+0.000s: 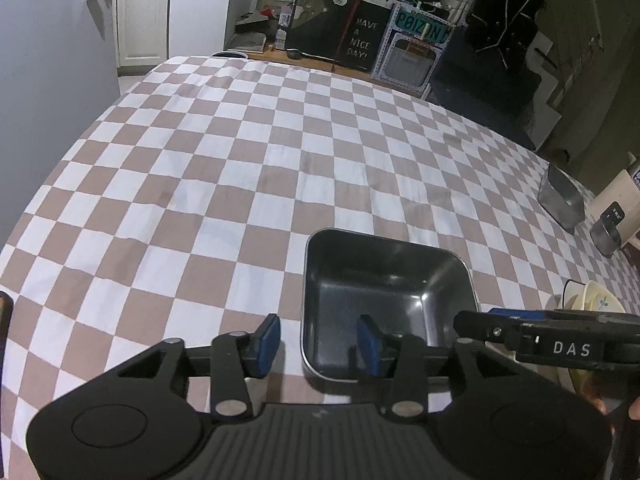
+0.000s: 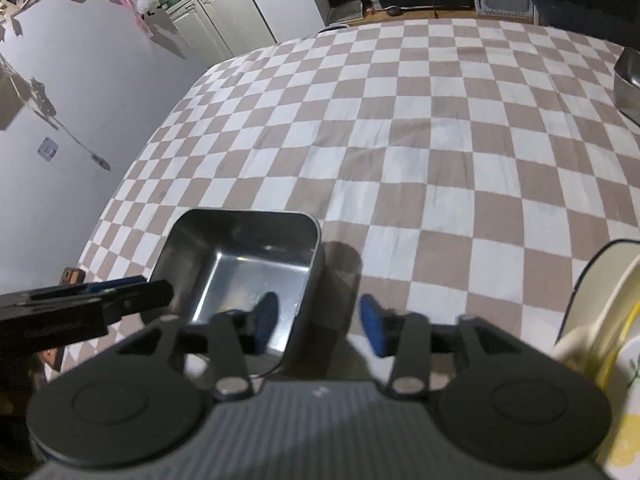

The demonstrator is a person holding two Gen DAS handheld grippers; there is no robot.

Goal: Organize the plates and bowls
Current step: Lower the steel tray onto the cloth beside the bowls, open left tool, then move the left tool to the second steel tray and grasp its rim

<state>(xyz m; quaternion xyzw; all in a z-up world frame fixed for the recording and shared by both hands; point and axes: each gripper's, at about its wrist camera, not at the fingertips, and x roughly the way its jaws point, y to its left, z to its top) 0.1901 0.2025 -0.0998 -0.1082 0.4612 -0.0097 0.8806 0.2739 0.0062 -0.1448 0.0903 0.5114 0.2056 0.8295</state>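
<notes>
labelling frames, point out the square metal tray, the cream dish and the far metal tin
square metal tray [image 1: 384,280]: left wrist view, inner floor
cream dish [image 2: 592,320]: right wrist view, outer rim
far metal tin [image 1: 560,196]: left wrist view, side wall

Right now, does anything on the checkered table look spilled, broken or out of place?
Nothing stands out. The square steel tray sits upright and empty on the checkered tablecloth, and nothing looks spilled or cracked.

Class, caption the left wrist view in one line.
Open left hand-held gripper straddles the square metal tray's wall.
</notes>
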